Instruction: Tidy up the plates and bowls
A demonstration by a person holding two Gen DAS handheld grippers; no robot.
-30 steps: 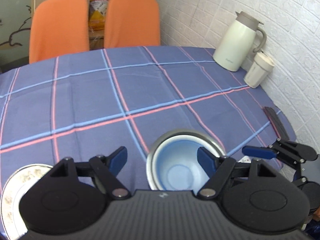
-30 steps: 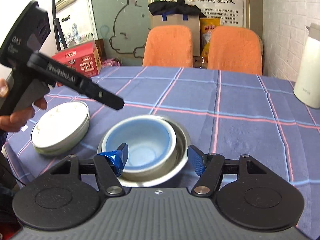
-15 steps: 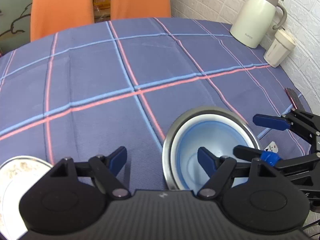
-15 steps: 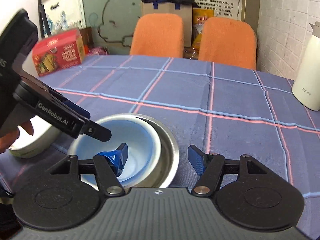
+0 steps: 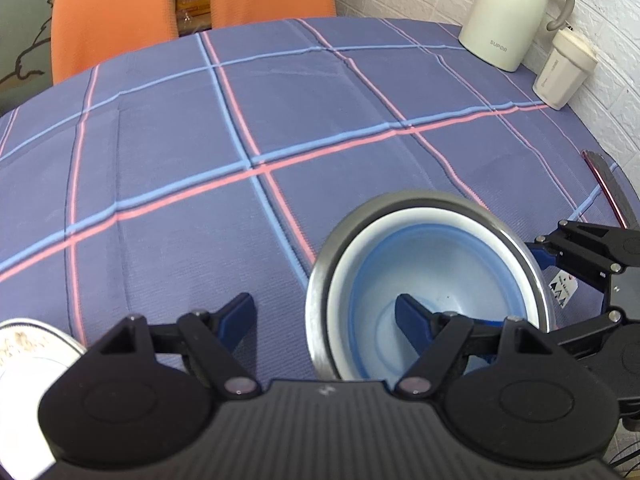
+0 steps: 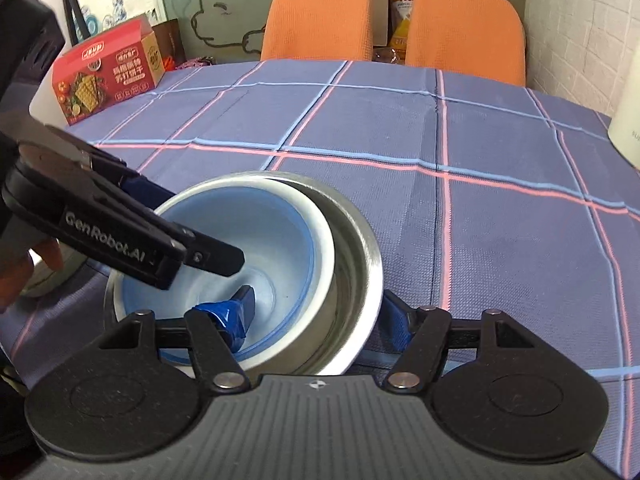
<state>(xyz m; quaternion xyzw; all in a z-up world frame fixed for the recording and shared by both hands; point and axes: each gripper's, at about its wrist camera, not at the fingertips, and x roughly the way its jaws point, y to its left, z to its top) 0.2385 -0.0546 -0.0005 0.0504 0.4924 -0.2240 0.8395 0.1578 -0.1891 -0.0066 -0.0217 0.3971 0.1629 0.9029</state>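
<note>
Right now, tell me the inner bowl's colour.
Light blue inner bowl with a white rim; clearest in the right wrist view.

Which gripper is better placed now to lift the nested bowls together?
Probably the right gripper: its open fingers straddle the walls of both the blue bowl and the steel bowl. The left gripper also straddles their rims, so it is close.

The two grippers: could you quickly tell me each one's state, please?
Left gripper: open, straddling the bowls' rim.
Right gripper: open, straddling the bowls' opposite rim.

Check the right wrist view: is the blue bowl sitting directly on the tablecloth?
No, the blue bowl sits nested inside the steel bowl, which is on the tablecloth.
</note>
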